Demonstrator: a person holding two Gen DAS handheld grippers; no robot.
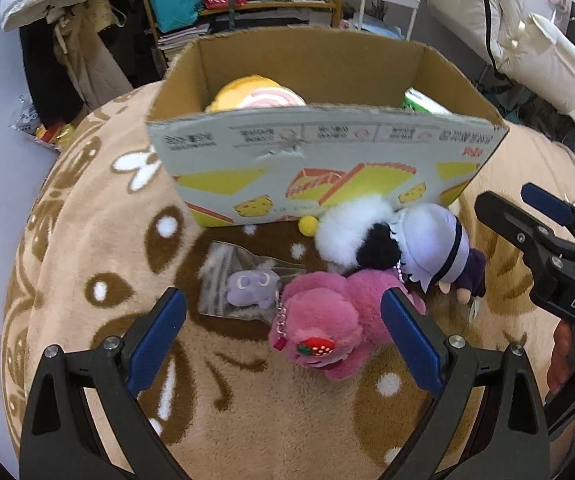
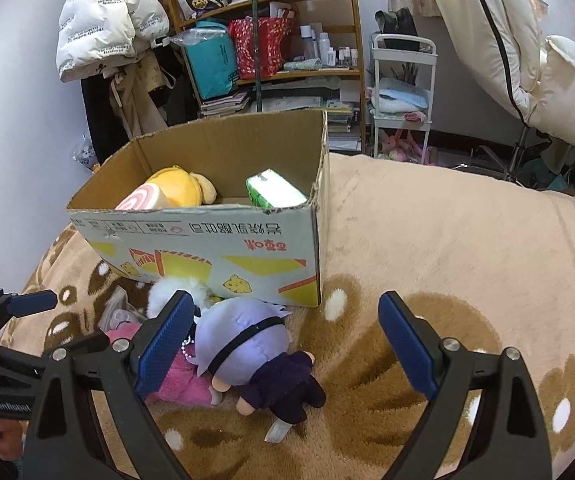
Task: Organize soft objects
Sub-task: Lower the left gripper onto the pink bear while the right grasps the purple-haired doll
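Observation:
An open cardboard box (image 1: 327, 160) stands on a tan blanket (image 1: 99, 248) and holds a yellow plush (image 1: 247, 94) and a green pack (image 2: 273, 190). In front of it lie a pink strawberry plush (image 1: 319, 320), a lavender-haired doll (image 1: 439, 252), a white-and-black fluffy toy (image 1: 355, 228) and a small purple plush in a clear bag (image 1: 247, 284). My left gripper (image 1: 283, 332) is open just above the pink plush. My right gripper (image 2: 285, 344) is open over the doll (image 2: 247, 340), and it also shows at the right of the left wrist view (image 1: 543, 216).
A wooden shelf (image 2: 271, 40) with bags and bottles, a white cart (image 2: 403, 92) and hanging coats (image 2: 107, 12) stand behind the box. A cream padded cover (image 2: 527, 60) hangs at the far right. The blanket (image 2: 447, 232) stretches right of the box.

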